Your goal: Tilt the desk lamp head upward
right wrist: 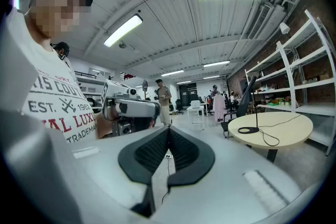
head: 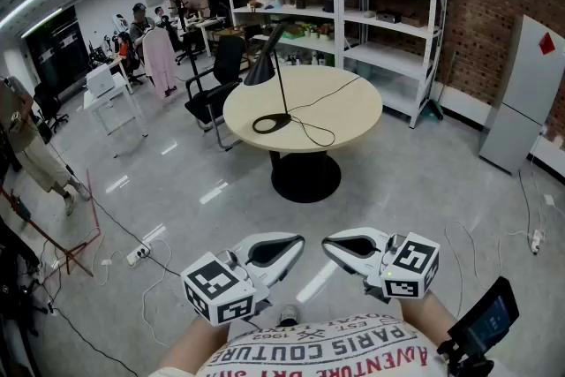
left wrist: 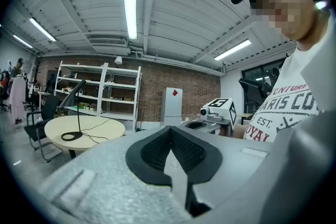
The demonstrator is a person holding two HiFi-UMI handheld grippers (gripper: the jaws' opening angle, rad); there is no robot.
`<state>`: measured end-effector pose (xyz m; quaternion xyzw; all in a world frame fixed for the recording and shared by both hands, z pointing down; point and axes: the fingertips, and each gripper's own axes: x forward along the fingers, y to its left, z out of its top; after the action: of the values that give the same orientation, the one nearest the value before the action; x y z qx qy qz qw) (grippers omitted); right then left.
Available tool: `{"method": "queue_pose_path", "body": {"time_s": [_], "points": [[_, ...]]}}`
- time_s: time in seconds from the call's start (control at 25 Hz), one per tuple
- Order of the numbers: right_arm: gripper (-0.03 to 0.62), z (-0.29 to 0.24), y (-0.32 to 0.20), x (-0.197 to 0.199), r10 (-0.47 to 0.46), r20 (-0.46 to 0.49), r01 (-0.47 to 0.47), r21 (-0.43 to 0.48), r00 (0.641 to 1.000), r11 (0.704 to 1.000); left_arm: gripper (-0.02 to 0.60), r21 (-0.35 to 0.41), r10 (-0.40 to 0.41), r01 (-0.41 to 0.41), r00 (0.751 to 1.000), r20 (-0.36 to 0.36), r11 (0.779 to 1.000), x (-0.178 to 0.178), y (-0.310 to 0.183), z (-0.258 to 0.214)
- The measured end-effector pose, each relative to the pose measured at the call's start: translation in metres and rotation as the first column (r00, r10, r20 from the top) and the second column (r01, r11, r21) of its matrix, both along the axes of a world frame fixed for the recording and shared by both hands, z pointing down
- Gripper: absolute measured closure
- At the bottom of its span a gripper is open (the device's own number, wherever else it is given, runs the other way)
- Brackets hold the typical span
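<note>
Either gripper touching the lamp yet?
No, the desk lamp stands on the round table, far from the left gripper and right gripper.

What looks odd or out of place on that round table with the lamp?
Nothing stands out. The black desk lamp stands upright on the round beige table, its head angled downward, nothing spilled or broken. Its thin black cord lies in a loose loop across the tabletop, untidy but ordinary.

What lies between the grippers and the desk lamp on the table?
Head view: only bare grey floor, then the round table's near edge, separates the left gripper and right gripper from the desk lamp.
</note>
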<state>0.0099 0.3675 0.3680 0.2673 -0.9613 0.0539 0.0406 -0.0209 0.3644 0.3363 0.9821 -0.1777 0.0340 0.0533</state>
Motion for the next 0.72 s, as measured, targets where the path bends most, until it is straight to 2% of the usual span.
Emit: {"method": "queue_pose_path", "body": {"time_s": [0.2,0.44,0.72], "points": [[0.591,-0.004,0.01,0.004,0.01,-0.007,-0.01,0.014,1.0,1.0,0.581,-0.036,0.004,-0.005,0.999,-0.045,0.999,0.001,0.01,-0.006],[0.591,0.0,0.012,0.011,0.013,0.004,-0.013,0.013,1.0,1.0,0.581,-0.054,0.002,-0.004,0.999,-0.034,0.999,0.009,0.016,-0.001],[0.591,0.008,0.011,0.009,-0.007,0.022,0.008,-0.022,1.0,1.0,0.581,-0.108,-0.027,0.023,0.999,-0.033,0.994,0.004,0.012,0.01]]}}
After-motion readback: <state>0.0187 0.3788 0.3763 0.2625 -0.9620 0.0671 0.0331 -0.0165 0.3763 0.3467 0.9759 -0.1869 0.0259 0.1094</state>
